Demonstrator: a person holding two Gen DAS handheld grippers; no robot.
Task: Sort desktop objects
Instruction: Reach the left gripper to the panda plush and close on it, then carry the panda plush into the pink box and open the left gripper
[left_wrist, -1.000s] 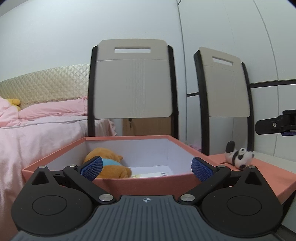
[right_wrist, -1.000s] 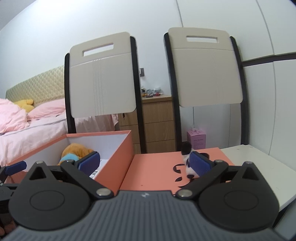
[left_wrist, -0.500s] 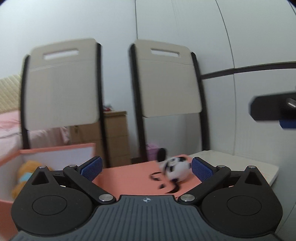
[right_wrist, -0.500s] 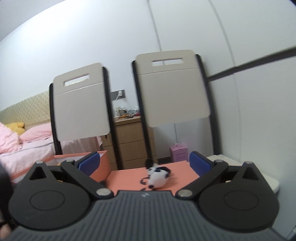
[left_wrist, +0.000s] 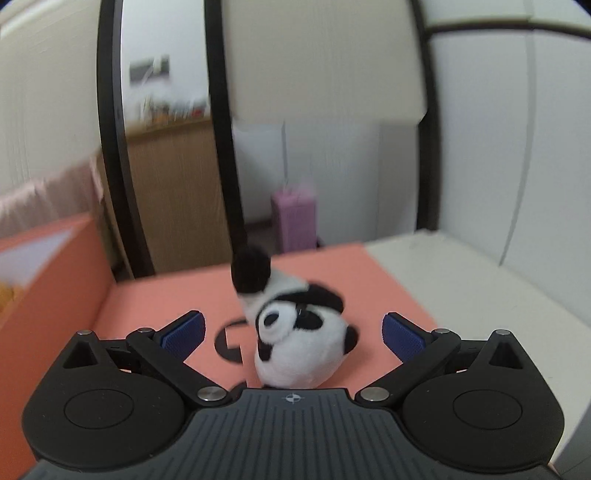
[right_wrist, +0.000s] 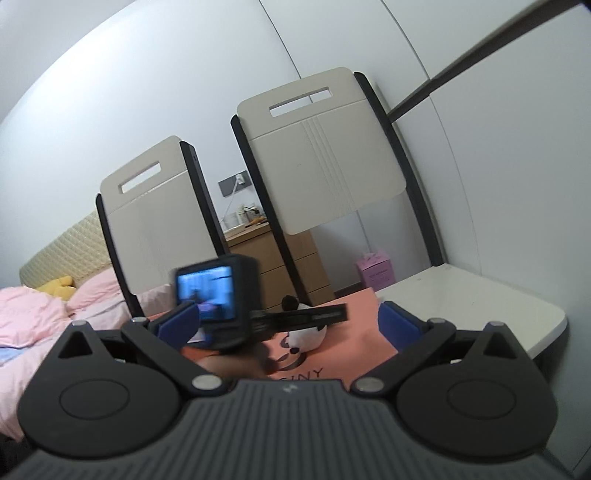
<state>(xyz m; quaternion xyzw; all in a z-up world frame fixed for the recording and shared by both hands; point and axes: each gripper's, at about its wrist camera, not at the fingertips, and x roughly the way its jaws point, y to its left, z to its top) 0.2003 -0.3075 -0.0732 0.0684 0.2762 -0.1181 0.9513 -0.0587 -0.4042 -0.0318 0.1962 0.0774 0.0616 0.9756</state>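
Observation:
A small black-and-white panda plush lies on a salmon-pink lid on the white table. My left gripper is open, its blue pads on either side of the panda without touching it. The pink box stands to the left, something orange inside at its edge. My right gripper is open and empty, further back and higher. In its view the left gripper's camera body and one finger hide most of the panda.
Two beige folding chairs lean against the wall behind the table. The white table runs to its rounded right edge. A wooden dresser, a small purple box on the floor and a pink bed lie beyond.
My left gripper has swung right from the pink box and closed in on the panda, which now sits between its open fingers. My right gripper has pulled back and tilted; the left gripper entered its view.

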